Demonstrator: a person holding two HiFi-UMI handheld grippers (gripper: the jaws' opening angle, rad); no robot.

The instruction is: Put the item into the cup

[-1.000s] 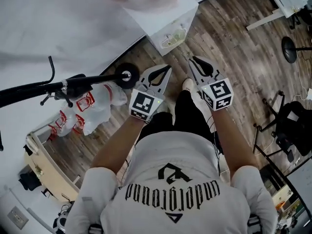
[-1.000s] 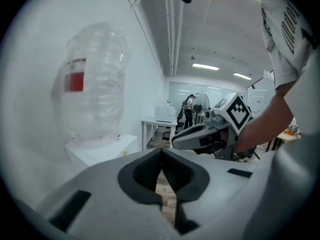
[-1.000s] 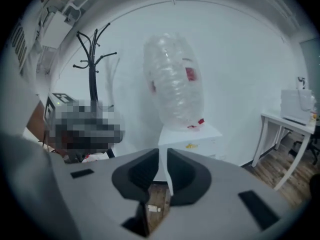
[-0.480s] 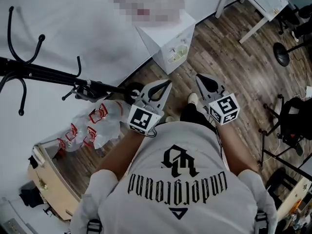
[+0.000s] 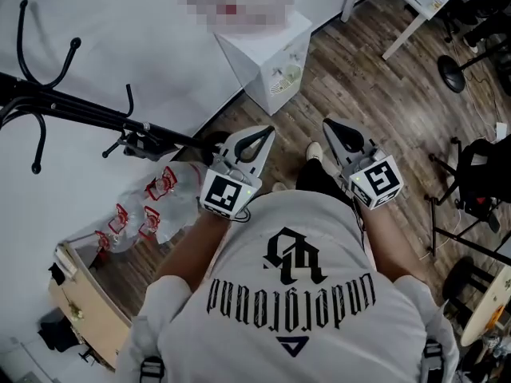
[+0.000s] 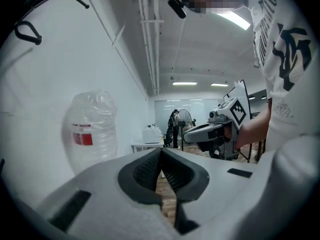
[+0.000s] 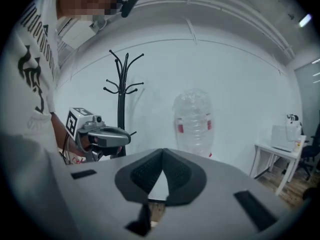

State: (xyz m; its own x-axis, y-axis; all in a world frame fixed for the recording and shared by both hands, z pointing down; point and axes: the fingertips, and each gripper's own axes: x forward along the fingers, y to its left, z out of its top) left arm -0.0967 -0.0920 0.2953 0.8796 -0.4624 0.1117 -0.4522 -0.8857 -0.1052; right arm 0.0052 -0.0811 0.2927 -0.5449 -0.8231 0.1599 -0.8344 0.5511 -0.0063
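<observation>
No cup and no item to put in it show in any view. I hold both grippers out in front of my white shirt, above a wooden floor. My left gripper (image 5: 254,140) is shut with nothing in it; its dark pads (image 6: 150,166) meet at the tip. My right gripper (image 5: 338,134) is also shut and empty, its pads (image 7: 177,173) touching at the tip. Each gripper sees the other: the right gripper (image 6: 192,132) shows in the left gripper view, and the left gripper (image 7: 122,136) in the right gripper view.
A black coat stand (image 5: 72,114) leans along the white wall at left. Plastic bags with red print (image 5: 152,202) lie by it. A white cabinet (image 5: 267,54) stands ahead, with a large water bottle (image 7: 194,121) on top. A white table's legs (image 5: 399,22) and black stands (image 5: 479,182) are at right.
The head view has swung, so the coat stand and cabinet sit differently in the picture. Both grippers stay side by side in front of my body, a little lower in view.
</observation>
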